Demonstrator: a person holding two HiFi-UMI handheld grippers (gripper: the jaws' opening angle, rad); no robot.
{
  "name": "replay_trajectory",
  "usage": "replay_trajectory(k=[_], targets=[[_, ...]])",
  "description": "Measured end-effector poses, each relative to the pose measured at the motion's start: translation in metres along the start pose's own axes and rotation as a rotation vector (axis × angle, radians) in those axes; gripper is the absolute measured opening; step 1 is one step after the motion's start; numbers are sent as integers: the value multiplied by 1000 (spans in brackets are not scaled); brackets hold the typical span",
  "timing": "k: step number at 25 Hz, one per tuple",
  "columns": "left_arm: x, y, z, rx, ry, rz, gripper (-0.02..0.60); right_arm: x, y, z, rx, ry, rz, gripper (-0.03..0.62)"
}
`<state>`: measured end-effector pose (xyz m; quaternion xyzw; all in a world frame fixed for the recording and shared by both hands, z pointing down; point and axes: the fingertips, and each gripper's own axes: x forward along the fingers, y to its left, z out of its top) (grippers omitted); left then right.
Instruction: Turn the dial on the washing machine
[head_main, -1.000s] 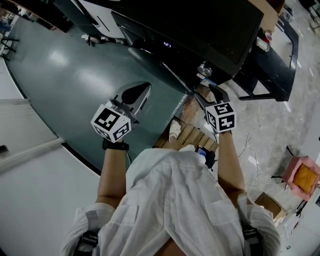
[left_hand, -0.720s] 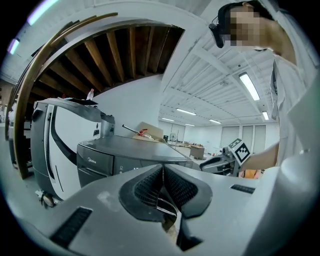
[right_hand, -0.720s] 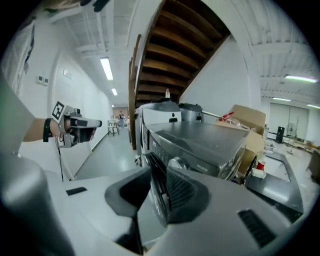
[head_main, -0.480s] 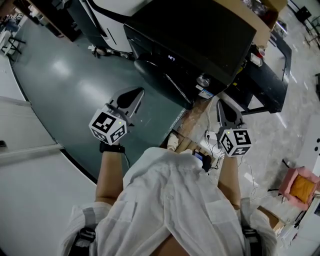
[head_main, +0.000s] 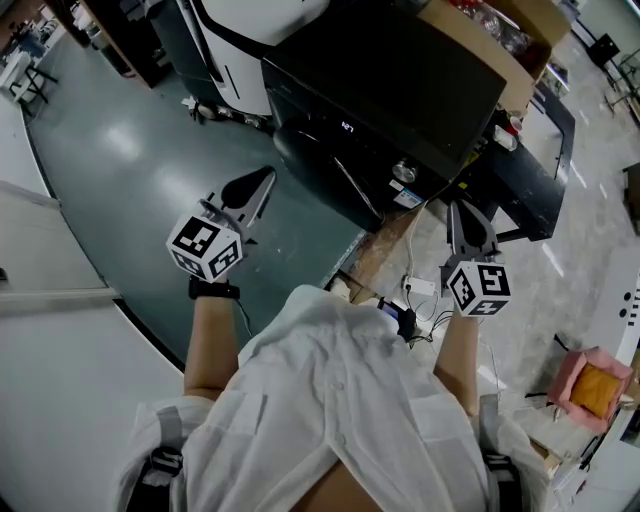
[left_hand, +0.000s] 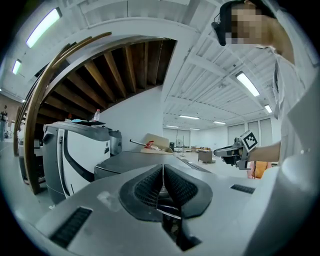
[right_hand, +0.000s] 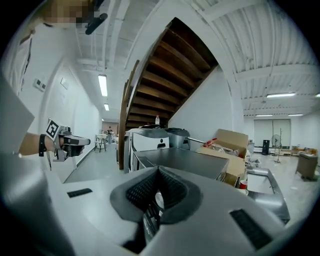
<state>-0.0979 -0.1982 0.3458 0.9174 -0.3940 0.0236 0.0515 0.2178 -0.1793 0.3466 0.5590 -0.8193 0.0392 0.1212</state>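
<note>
The black washing machine (head_main: 400, 80) stands ahead of me, with its silver dial (head_main: 404, 172) on the front panel near the right corner. My right gripper (head_main: 456, 207) is shut and empty, a short way to the right of the dial and below it, not touching it. My left gripper (head_main: 264, 176) is also shut on nothing, out over the green floor to the left of the machine. In the left gripper view the jaws (left_hand: 163, 172) point at the machine's grey top (left_hand: 130, 161). In the right gripper view the closed jaws (right_hand: 158, 176) face the machine (right_hand: 185, 161).
An open cardboard box (head_main: 500, 45) sits at the machine's right rear. A white appliance (head_main: 255, 20) stands to its left, a dark metal bench (head_main: 545, 170) to its right. A power strip and cables (head_main: 420, 286) lie by my feet. A pink stool (head_main: 592, 385) is at the lower right.
My right gripper has drawn back from the dial, down and to the right. The left gripper has stayed roughly where it was. The head view has tilted up slightly.
</note>
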Motion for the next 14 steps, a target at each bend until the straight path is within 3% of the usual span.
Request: replay_trajectory(k=[14], targets=[[-11, 4, -2, -10, -9, 21, 17, 3, 6, 3, -28, 2, 11, 0]])
